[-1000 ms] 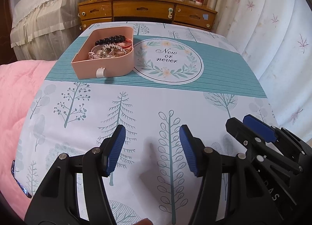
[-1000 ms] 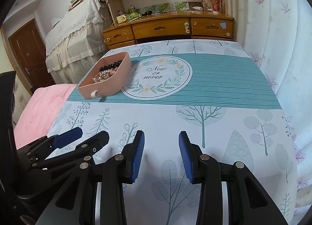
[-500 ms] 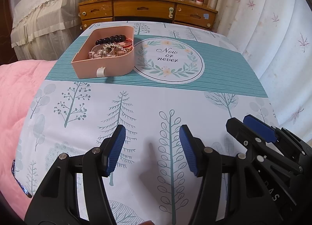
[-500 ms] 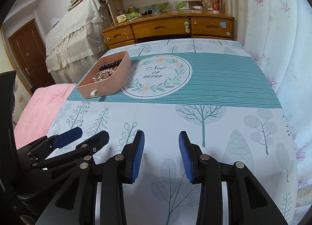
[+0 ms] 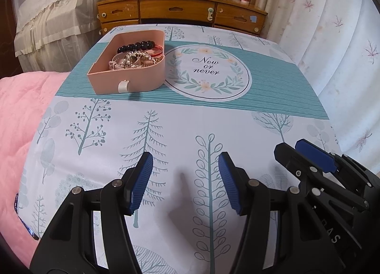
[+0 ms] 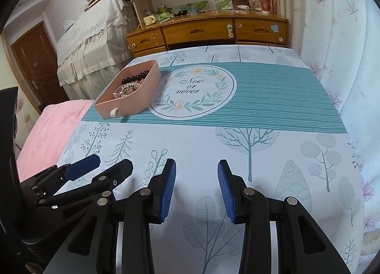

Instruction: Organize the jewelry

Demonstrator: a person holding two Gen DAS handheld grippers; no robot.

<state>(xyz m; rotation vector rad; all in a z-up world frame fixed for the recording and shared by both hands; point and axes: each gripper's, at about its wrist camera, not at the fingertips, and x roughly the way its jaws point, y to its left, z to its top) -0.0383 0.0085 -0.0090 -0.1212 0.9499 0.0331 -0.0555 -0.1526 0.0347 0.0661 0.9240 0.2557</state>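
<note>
One pink rectangular plastic tray [image 5: 133, 77] near tablecloth's [image 5: 166, 131] far left corner, heaped with mixed jewelry: one black bead bracelet [image 5: 136, 46], sparkly silver chains [image 5: 135, 58]. Two grippers, left [image 5: 182, 179] and right [image 6: 196, 186], both spread, empty

Matt pink plastic box [image 5: 133, 79], glossy beads [image 5: 136, 46]

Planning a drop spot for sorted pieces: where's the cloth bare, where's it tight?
Bare: the tree-print cloth between the pink rectangular jewelry tray and both open claws; also the teal striped band right of the round "Now or never" emblem. Crowded: inside the tray, piled with black beads and tangled chains.
</note>
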